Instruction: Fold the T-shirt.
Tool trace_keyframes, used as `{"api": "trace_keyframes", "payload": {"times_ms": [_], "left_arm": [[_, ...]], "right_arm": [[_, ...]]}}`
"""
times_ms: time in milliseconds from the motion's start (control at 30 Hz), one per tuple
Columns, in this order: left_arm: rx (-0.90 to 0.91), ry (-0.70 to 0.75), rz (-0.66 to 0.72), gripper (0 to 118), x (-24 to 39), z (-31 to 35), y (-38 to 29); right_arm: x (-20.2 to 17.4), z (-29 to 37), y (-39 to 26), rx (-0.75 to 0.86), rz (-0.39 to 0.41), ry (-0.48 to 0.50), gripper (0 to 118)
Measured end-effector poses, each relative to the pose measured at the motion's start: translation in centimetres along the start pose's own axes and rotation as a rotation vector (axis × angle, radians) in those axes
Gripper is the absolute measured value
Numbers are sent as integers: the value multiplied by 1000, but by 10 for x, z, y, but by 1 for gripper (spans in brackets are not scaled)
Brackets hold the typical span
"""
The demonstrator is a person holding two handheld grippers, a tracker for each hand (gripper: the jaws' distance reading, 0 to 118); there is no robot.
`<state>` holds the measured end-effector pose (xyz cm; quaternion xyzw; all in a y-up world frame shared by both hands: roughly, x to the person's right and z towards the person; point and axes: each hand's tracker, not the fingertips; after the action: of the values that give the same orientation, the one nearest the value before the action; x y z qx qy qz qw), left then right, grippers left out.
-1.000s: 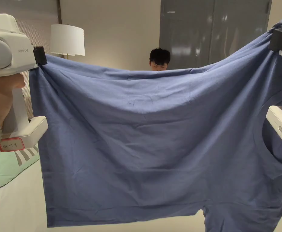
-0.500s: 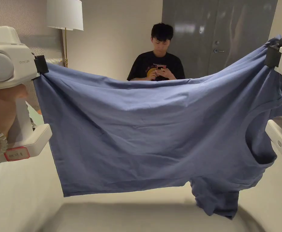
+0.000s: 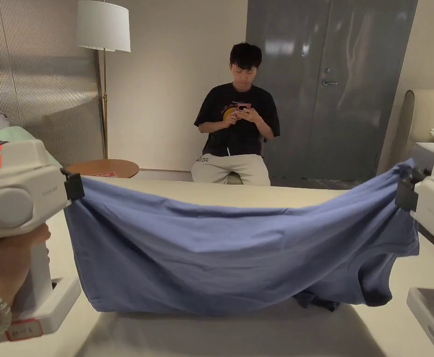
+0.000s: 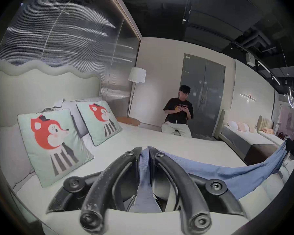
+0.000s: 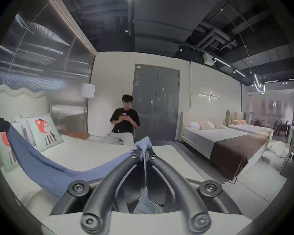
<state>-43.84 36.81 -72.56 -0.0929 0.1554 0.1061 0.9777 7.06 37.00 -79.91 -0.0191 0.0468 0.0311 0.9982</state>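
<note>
Left claw (image 3: 74, 187) and right claw (image 3: 404, 194) each pinch the blue T-shirt (image 3: 239, 260). Its lower edge touches the bed (image 3: 239, 334)

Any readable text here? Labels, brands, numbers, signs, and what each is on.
Nothing legible.
Mark on left tool body: blurred.
Mark on right tool body: blurred.
Red-bordered sticker on left tool's base: handwriting too small.
Red tag on round side table: too small.
Print on seated person's shirt: unreadable.
</note>
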Motion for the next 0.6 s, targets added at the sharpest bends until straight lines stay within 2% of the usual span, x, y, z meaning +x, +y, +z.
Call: {"api": "trace_keyframes", "payload": {"times_ms": [200, 300, 433, 600], "left_arm": [[-61, -29, -19, 6, -16, 75, -51], [-119, -41, -40, 6, -27, 109, -84], [-183, -28, -46, 6, -39, 163, -131], [-321, 18, -22, 6, -63, 203, -193]], "right_arm": [[5, 84, -51, -80, 1, 29, 2], [6, 128, -82, -142, -42, 41, 2], [6, 182, -122, -222, -65, 41, 2], [7, 229, -162, -337, -54, 31, 2]]}}
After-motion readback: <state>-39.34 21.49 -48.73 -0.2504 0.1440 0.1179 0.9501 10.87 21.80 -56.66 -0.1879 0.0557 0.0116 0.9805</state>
